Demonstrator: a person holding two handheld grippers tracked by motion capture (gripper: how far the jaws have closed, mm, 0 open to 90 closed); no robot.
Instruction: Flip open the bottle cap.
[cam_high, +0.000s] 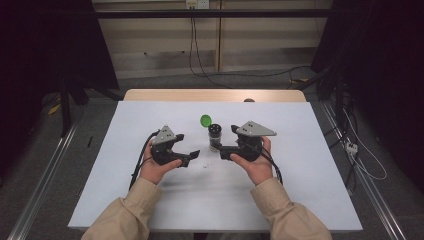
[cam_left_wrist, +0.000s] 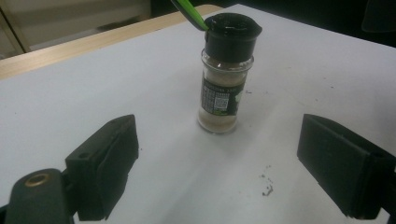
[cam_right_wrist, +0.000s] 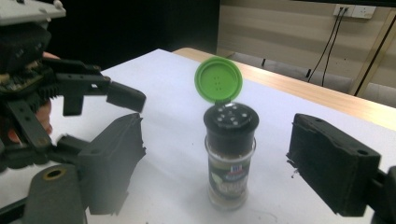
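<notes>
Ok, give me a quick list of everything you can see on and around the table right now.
spice jar: one, clear glass with black shaker top, upright at table centre between the two grippers
flip lid: one, green, hinged open, standing up behind the jar's top
specks: a few, dark, on the table near the jar
table: one, white top with wooden far edge
cables: several, black, on the far wall and floor
left gripper: one, black, open, apart from the jar
right gripper: one, black, open, jar between its jaws untouched

light: dim, overhead (dark surroundings) | shadows: soft | focus: near fingers blurred | glare: none
</notes>
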